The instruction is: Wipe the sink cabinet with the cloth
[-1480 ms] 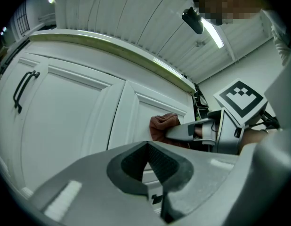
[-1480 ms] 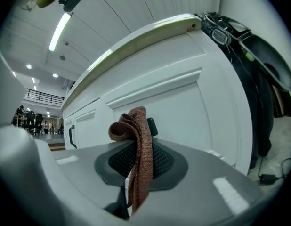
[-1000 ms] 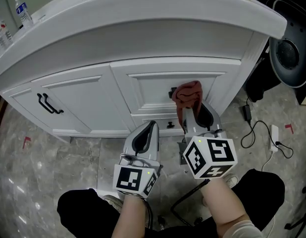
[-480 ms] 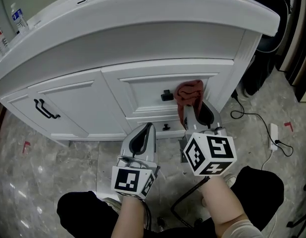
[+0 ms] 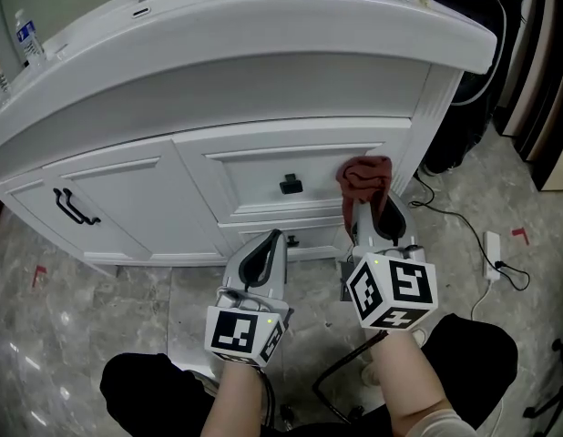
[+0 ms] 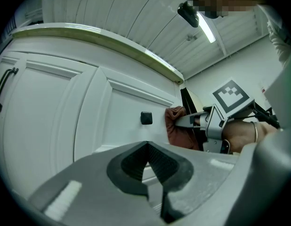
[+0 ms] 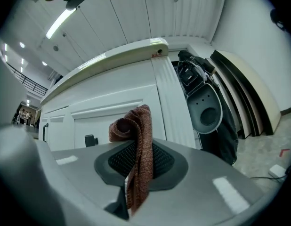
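Right gripper view shows the right tool (image 7: 136,168) clamped on the rust-red cloth (image 7: 138,126), whose bunched top meets the sink cabinet (image 5: 236,167) beside the knob (image 5: 290,186). It looks soft, light and floppy, so grip mid-fold. The left tool (image 6: 148,173) is closed and empty.

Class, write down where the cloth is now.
Head view: the cloth sits clamped in the right gripper, at the right end of the drawer front, right of the black knob.

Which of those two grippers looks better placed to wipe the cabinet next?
Right, I'd say. The right gripper is shut on the cloth, close to the cabinet front. The left gripper is shut on nothing, farther back.
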